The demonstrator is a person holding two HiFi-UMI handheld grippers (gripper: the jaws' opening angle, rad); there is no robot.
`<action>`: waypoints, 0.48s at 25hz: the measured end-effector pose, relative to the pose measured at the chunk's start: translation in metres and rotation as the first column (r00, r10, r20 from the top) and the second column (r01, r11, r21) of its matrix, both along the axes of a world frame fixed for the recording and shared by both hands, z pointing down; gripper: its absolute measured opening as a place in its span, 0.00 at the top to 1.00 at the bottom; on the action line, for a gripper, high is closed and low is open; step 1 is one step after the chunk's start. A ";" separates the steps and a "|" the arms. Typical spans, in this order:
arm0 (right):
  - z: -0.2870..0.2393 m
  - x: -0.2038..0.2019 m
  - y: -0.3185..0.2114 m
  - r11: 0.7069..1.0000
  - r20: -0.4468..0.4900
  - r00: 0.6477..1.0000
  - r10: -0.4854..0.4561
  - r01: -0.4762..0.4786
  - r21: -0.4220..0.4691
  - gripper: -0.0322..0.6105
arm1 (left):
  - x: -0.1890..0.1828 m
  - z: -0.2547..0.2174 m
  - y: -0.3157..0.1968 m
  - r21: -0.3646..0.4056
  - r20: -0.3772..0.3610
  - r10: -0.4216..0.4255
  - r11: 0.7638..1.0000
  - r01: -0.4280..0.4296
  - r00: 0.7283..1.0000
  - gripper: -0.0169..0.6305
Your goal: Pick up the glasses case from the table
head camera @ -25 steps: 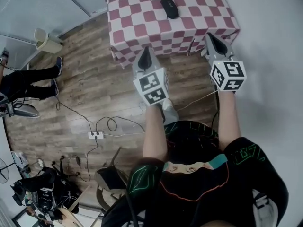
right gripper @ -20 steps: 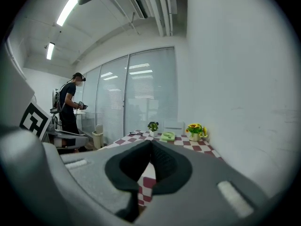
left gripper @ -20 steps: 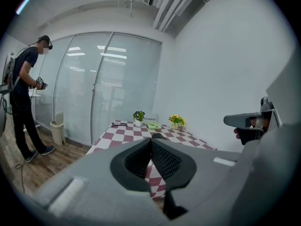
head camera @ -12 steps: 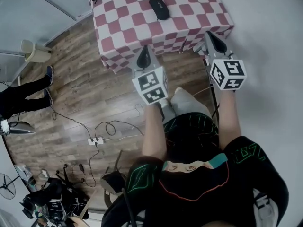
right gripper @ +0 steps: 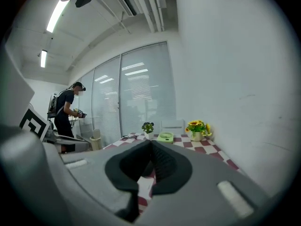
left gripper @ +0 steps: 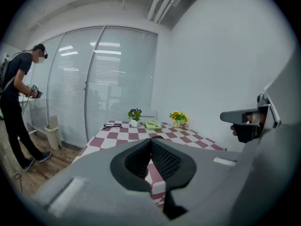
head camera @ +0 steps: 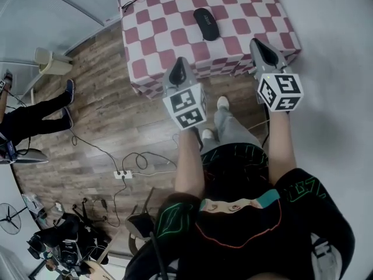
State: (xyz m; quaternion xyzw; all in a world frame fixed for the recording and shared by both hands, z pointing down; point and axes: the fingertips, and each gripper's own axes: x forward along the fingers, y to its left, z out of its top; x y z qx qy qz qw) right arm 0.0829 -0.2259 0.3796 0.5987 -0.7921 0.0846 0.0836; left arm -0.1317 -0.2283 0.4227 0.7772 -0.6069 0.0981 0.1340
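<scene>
The black oval glasses case (head camera: 206, 24) lay flat near the middle of the table draped in a red-and-white checked cloth (head camera: 169, 37). The left gripper (head camera: 179, 69) hung at the table's near edge and the right gripper (head camera: 260, 47) by its near right corner, both well apart from the case. Each gripper's jaws were pressed together with nothing between them. At the table's far end stood a small potted green plant (left gripper: 135, 115), a pale green object (left gripper: 153, 124) and a vase of yellow flowers (left gripper: 178, 118).
</scene>
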 end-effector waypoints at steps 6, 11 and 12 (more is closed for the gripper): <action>0.012 0.025 -0.061 1.000 0.041 0.999 0.007 -0.006 -0.014 0.94 | 0.034 0.007 -0.055 -0.013 0.035 0.038 0.999 -0.038 0.999 0.96; 0.009 0.045 -0.106 1.000 0.061 0.998 0.004 -0.004 0.000 0.95 | 0.053 -0.005 -0.099 0.002 0.064 0.044 0.999 -0.044 0.997 0.96; 0.006 0.048 -0.115 1.000 0.068 0.998 0.003 -0.004 0.008 0.94 | 0.056 -0.009 -0.107 0.009 0.069 0.041 0.999 -0.042 0.997 0.96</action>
